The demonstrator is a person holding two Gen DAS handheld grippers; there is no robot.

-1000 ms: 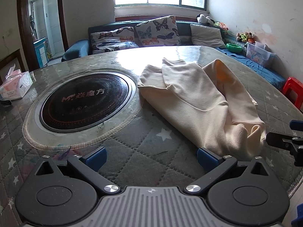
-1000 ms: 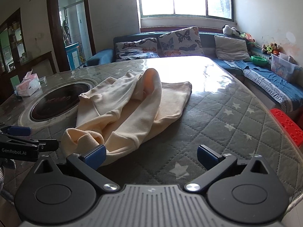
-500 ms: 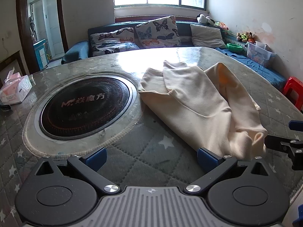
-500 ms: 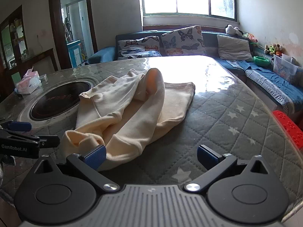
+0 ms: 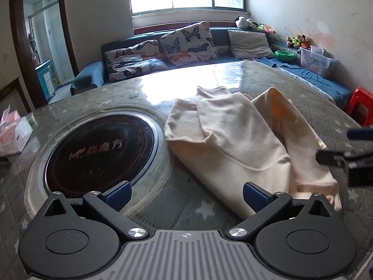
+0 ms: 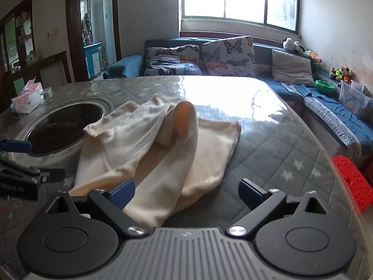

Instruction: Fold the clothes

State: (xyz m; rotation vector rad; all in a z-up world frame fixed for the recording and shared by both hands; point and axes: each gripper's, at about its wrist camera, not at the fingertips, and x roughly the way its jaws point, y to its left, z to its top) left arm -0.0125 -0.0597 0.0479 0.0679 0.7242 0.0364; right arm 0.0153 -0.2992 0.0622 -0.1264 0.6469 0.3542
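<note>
A cream garment (image 5: 244, 144) lies crumpled on the quilted round table (image 5: 177, 205), right of the dark round hob; it also shows in the right wrist view (image 6: 151, 149). My left gripper (image 5: 186, 193) is open and empty, above the table at the garment's near left edge. My right gripper (image 6: 186, 191) is open and empty, its left finger over the garment's near end. The right gripper also shows at the right edge of the left wrist view (image 5: 345, 156), and the left gripper at the left edge of the right wrist view (image 6: 25, 168).
A black round hob (image 5: 98, 151) is set into the table. A tissue box (image 5: 14, 135) stands at the table's far left. A blue sofa with butterfly cushions (image 5: 186, 42) runs behind. A red stool (image 5: 361, 107) stands to the right.
Both grippers have moved forward and closer to the garment. The garment itself has not moved.
</note>
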